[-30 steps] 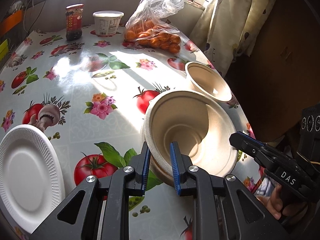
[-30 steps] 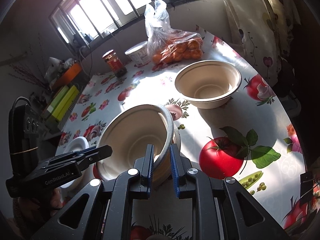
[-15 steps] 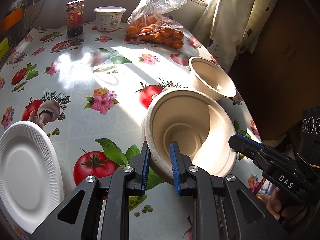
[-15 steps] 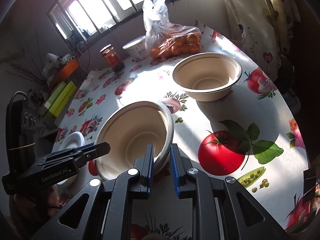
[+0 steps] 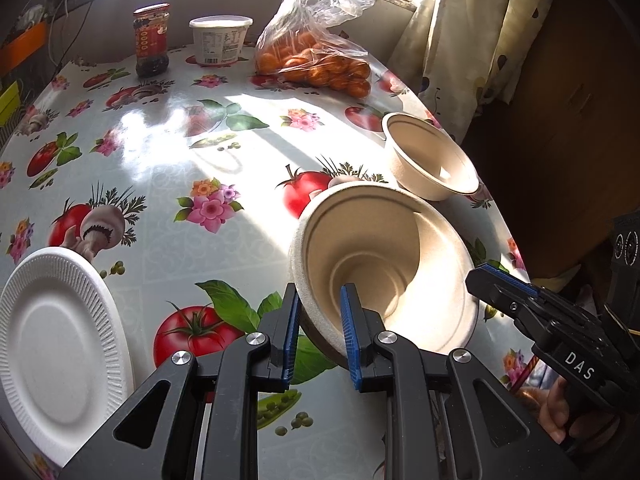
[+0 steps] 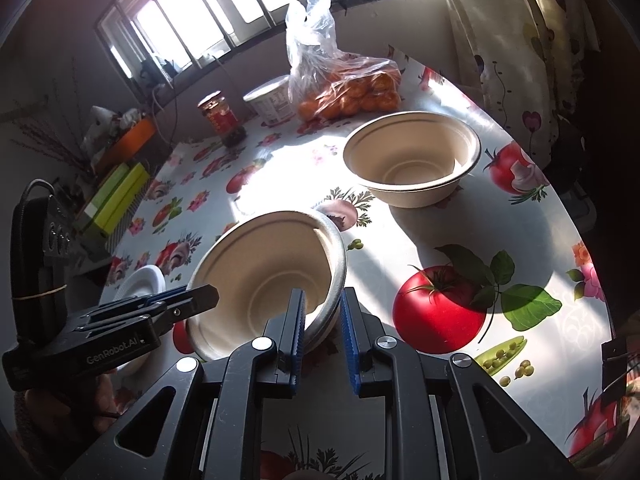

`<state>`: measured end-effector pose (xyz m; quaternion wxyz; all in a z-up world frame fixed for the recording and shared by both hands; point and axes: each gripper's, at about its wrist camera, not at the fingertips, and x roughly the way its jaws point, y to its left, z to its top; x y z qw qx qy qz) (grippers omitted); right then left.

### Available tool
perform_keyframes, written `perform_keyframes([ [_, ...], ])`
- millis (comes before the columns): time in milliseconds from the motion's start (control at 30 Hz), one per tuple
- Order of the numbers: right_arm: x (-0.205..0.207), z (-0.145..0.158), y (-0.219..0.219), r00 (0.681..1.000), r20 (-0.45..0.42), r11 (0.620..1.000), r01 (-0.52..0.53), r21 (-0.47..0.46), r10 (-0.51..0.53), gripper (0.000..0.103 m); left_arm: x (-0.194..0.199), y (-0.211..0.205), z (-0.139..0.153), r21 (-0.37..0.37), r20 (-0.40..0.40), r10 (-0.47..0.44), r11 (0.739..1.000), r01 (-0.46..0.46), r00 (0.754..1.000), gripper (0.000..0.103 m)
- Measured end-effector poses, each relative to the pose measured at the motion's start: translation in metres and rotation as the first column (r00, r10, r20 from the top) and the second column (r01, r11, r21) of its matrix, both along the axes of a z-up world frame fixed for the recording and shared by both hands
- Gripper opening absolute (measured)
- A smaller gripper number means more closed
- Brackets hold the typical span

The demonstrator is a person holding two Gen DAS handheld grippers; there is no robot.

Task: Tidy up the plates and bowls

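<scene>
Your left claw (image 5: 316,326) is clenched on the near rim of the tan bowl (image 5: 384,264), 1 finger inside and 1 outside. Your right claw (image 6: 322,330) grips the opposite rim the same way. The bowl tilts, its mouth angled up toward the left claw; whether its base touches the counter (image 5: 168,184) is unclear. Beyond both claws, a 2nd bowl (image 6: 412,160) sits upright. Left of the left claw lies a white plate (image 5: 56,348). The counter wears a glossy tomato-and-flower cloth, sunlit from a barred window (image 6: 208,12) far ahead, with a curtain (image 5: 460,32) to the right.
</scene>
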<state>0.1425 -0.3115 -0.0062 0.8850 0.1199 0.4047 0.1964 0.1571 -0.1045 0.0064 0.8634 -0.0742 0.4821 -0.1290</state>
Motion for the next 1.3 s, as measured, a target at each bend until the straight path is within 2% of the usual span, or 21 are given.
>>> perform_keyframes([
  [133,0.000,0.000,-0.001,1.000,-0.002,1.000,0.003,-0.001,-0.003,0.019,0.000,0.000,0.000,0.001,0.001,0.000,1.000,0.000,1.000,0.021],
  [233,0.000,-0.001,-0.002,1.000,-0.005,1.000,0.006,0.001,-0.006,0.020,0.000,-0.001,0.000,0.004,-0.001,0.001,1.000,-0.001,1.000,0.025],
  [367,0.001,-0.001,-0.002,1.000,-0.003,1.000,0.005,-0.005,-0.005,0.024,0.002,0.002,0.000,-0.002,-0.005,0.006,1.000,-0.006,1.000,0.044],
  [400,0.001,-0.001,-0.002,1.000,-0.003,1.000,0.006,-0.006,-0.006,0.026,0.003,0.004,0.000,-0.006,-0.005,0.006,1.000,-0.006,1.000,0.044],
  [500,0.003,0.001,-0.005,1.000,0.004,1.000,0.016,-0.003,-0.016,0.033,0.005,0.008,0.003,0.006,0.005,0.005,1.000,-0.005,1.000,0.044],
  [633,0.006,0.006,-0.010,0.997,0.027,0.997,0.071,0.013,-0.071,0.040,0.011,0.010,0.013,0.010,0.035,-0.043,0.999,0.043,0.998,0.044],
  [967,0.010,0.022,-0.032,0.958,0.050,0.959,0.282,-0.013,-0.281,0.044,0.058,0.002,0.048,-0.051,0.074,-0.148,0.987,0.152,0.986,0.044],
  [1167,0.018,0.035,-0.046,0.925,0.097,0.927,0.373,-0.035,-0.368,0.045,0.084,-0.018,0.061,-0.052,0.083,-0.214,0.975,0.218,0.973,0.044],
  [1300,0.027,0.036,-0.051,0.910,0.103,0.910,0.409,-0.067,-0.402,0.045,0.098,-0.025,0.064,-0.074,0.080,-0.222,0.971,0.228,0.972,0.044],
])
